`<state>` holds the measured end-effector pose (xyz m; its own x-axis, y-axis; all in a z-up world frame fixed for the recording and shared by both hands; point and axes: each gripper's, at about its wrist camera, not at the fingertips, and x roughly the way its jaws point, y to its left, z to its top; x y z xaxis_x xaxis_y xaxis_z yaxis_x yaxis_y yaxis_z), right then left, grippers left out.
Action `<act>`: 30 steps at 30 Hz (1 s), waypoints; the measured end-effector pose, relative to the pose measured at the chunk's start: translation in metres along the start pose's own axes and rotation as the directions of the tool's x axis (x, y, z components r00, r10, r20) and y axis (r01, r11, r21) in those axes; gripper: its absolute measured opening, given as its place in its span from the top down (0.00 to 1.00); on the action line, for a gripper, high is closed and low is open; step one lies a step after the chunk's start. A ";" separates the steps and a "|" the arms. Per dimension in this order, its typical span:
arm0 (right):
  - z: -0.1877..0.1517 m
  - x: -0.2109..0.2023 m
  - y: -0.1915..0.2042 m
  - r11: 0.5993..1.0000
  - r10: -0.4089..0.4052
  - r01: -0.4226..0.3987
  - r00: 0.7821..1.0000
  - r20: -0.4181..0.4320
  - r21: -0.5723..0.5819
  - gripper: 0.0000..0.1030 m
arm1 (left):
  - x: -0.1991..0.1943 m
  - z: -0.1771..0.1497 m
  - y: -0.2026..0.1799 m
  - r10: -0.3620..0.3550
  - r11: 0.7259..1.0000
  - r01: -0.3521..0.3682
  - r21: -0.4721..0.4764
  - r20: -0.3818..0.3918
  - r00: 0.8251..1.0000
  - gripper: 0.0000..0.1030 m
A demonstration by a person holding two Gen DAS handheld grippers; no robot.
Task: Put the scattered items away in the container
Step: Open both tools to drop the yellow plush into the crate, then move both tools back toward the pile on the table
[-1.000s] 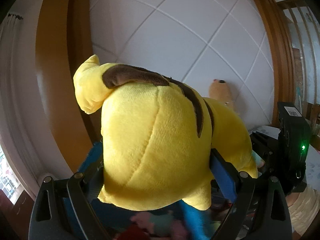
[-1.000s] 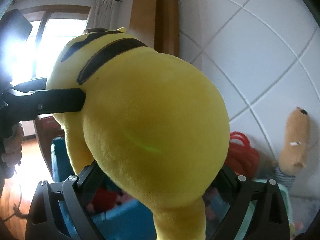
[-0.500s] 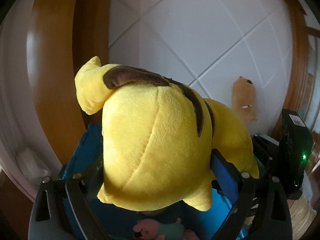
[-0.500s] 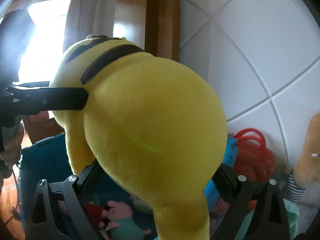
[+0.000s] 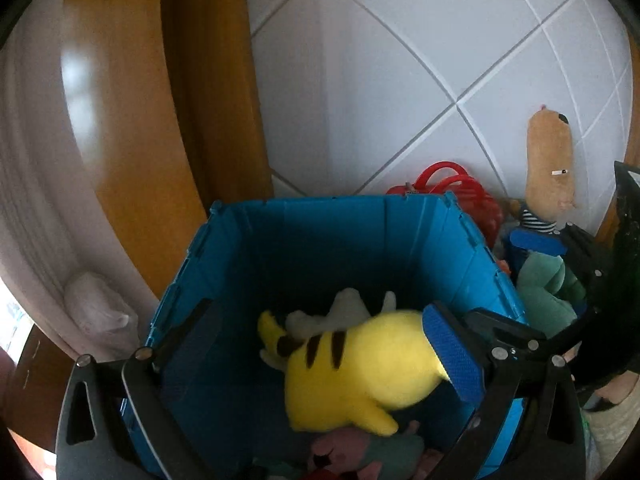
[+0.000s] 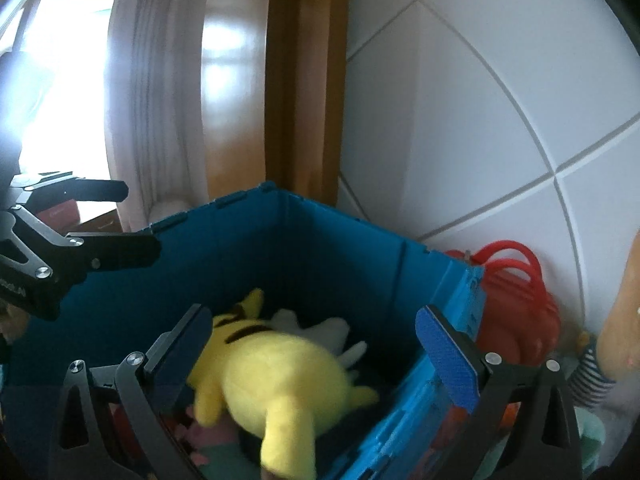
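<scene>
Yellow brown-striped plush toy [image 5: 360, 372] lies inside blue crate [image 5: 332, 236].

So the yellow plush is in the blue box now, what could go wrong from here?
1. The left gripper hangs open inside the box, close to the yellow plush; lifting out could snag it.
2. The right gripper is over the box wall; it may bump it.
3. The brown plush and red toy remain outside.

Blown-out window [image 6: 48, 92] glare at left, dim blue bin [image 5: 340, 240] interior, motion-blurred yellow plush [image 6: 280, 376] (softest), fisheye-bent edges
</scene>
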<state>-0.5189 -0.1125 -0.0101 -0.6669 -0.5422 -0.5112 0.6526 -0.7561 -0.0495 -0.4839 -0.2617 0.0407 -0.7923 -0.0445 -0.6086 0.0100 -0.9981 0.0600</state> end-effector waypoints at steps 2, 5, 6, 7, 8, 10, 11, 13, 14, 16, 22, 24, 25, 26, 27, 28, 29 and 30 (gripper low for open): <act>0.002 -0.007 0.001 1.000 -0.002 0.002 1.000 -0.005 0.004 0.00 | -0.003 0.000 -0.007 0.006 1.000 -0.006 -0.001 0.004 1.000 0.00; 0.008 -0.034 0.009 1.000 -0.005 0.005 1.000 0.015 0.012 0.00 | -0.026 -0.005 0.000 0.031 0.999 -0.032 0.005 0.006 0.999 0.00; 0.011 -0.045 0.013 1.000 -0.007 0.006 1.000 0.024 0.014 0.00 | -0.032 -0.007 0.002 0.040 0.999 -0.040 0.006 0.005 0.999 0.00; 0.012 -0.054 0.015 1.000 -0.010 0.010 0.999 0.031 0.013 0.00 | -0.039 -0.009 -0.001 0.039 0.999 -0.039 0.006 0.008 0.999 0.00; 0.012 -0.063 0.017 1.000 -0.014 0.014 0.999 0.037 0.010 0.00 | -0.046 -0.012 -0.004 0.039 0.999 -0.039 0.005 0.013 0.999 0.00; 0.010 -0.083 0.025 1.000 -0.026 0.026 0.999 0.044 -0.003 0.00 | -0.061 -0.018 -0.010 0.039 0.999 -0.040 0.002 0.023 0.999 0.00; 0.009 -0.093 0.028 0.999 -0.032 0.033 0.998 0.046 -0.010 0.00 | -0.069 -0.021 -0.013 0.040 0.999 -0.040 0.000 0.028 0.999 0.00; 0.003 -0.112 0.034 0.999 -0.043 0.044 0.998 0.051 -0.018 0.00 | -0.084 -0.027 -0.018 0.040 0.999 -0.040 -0.003 0.038 0.998 0.00; -0.001 -0.122 0.036 0.999 -0.047 0.048 0.998 0.053 -0.018 0.00 | -0.093 -0.031 -0.023 0.042 0.999 -0.042 -0.002 0.046 0.998 0.00; -0.011 -0.145 0.037 0.999 -0.052 0.053 0.997 0.061 -0.010 0.00 | -0.111 -0.039 -0.035 0.046 0.999 -0.046 -0.002 0.062 0.997 0.00; -0.051 -0.217 0.022 0.997 -0.063 0.056 0.992 0.108 0.061 0.00 | -0.162 -0.066 -0.076 0.062 0.997 -0.057 -0.046 0.095 0.994 0.00; -0.072 -0.245 0.013 0.994 -0.087 0.077 0.987 0.133 0.079 0.00 | -0.180 -0.078 -0.093 0.063 0.997 -0.057 -0.060 0.112 0.992 0.00; -0.082 -0.258 0.010 0.992 -0.103 0.092 0.985 0.136 0.088 0.00 | -0.189 -0.084 -0.103 0.066 0.996 -0.059 -0.064 0.123 0.990 0.00; -0.094 -0.272 0.007 0.989 -0.121 0.108 0.983 0.139 0.097 0.00 | -0.197 -0.091 -0.114 0.062 0.996 -0.054 -0.067 0.128 0.990 0.00; -0.108 -0.289 0.002 0.986 -0.143 0.129 0.980 0.136 0.109 0.00 | -0.203 -0.100 -0.127 0.055 0.996 -0.045 -0.074 0.125 0.991 0.00; -0.119 -0.301 -0.002 0.982 -0.161 0.145 0.978 0.131 0.120 0.00 | -0.209 -0.108 -0.141 0.047 0.996 -0.037 -0.081 0.124 0.991 0.00; -0.132 -0.314 -0.008 0.977 -0.181 0.165 0.976 0.121 0.134 0.00 | -0.214 -0.116 -0.153 0.046 0.996 -0.036 -0.080 0.128 0.991 0.00; -0.145 -0.328 -0.015 0.973 -0.196 0.179 0.974 0.110 0.149 0.00 | -0.219 -0.124 -0.166 0.044 0.996 -0.034 -0.078 0.131 0.990 0.00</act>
<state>-0.2577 0.1298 0.0337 -0.8173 -0.4205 -0.3940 0.4618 -0.8869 -0.0113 -0.2367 -0.0913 0.0662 -0.8643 -0.0829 -0.4961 0.0850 -0.9962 0.0185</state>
